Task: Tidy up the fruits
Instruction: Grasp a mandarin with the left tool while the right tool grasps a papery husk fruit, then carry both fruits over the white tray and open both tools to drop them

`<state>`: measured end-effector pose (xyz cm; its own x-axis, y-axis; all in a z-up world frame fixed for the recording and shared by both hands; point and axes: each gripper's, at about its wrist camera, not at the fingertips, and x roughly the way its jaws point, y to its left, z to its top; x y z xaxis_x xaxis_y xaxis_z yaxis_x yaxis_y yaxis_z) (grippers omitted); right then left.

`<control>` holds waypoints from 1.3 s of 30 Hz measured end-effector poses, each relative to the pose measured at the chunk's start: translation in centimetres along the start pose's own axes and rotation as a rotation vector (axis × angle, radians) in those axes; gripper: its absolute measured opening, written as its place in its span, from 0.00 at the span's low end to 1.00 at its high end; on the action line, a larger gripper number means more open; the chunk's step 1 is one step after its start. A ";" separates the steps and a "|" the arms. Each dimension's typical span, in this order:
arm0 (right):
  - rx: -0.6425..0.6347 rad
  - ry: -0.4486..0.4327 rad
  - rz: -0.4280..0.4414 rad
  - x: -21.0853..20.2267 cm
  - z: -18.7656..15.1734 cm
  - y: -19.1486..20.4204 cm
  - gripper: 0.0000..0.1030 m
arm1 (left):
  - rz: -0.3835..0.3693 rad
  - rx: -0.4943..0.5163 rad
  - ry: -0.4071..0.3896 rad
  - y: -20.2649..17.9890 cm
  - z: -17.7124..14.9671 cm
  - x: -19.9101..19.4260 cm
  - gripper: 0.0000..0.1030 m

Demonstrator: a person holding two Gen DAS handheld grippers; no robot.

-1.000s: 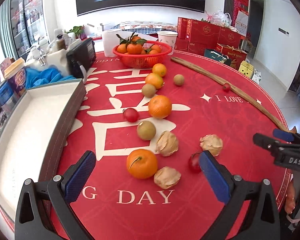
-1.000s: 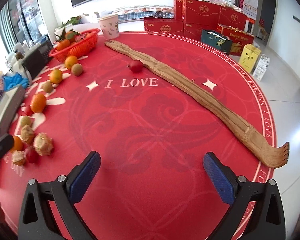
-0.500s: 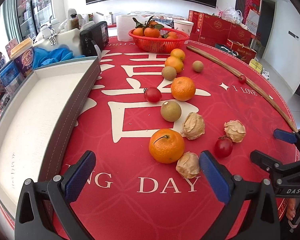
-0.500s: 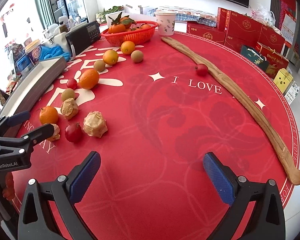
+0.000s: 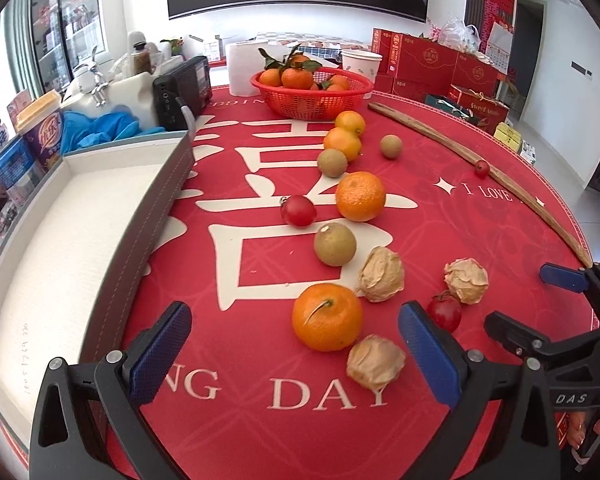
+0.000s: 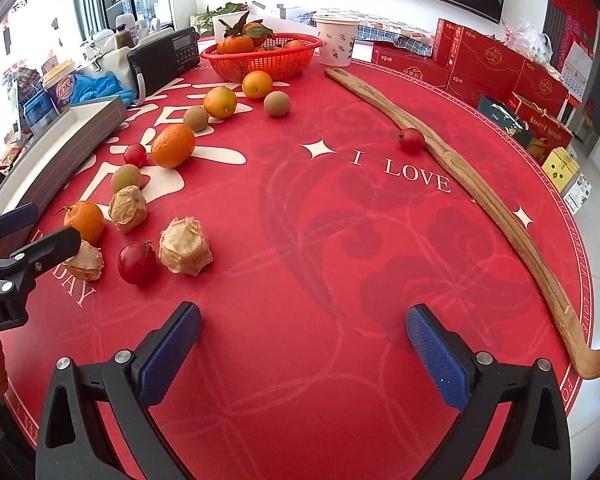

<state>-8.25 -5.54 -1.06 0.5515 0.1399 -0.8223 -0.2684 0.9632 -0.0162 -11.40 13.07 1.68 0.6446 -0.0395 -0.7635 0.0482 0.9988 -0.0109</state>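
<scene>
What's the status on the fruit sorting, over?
Left hand-held gripper open, empty, nearest orange between its fingers' line. Right hand-held gripper open, empty, over bare cloth. Fruit loose on table; white tray holds nothing. Path unobstructed.

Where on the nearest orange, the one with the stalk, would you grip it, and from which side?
Grip the orange across its round middle, coming from above with the open left tool. The stalk points up, so the fingers should close below it. A papery husk fruit lies close at its right, so keep that finger clear of it.
</scene>
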 end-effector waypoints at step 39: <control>0.180 -0.132 0.234 -0.8 2.4 -1.5 0.27 | -0.034 -0.117 -0.187 4.2 4.2 -2.8 0.38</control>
<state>-6.37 -6.58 0.96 0.5924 0.3799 -0.7105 -0.2624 0.9247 0.2757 -9.75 17.21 6.48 0.7751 -0.0669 -0.6282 -0.0094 0.9930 -0.1174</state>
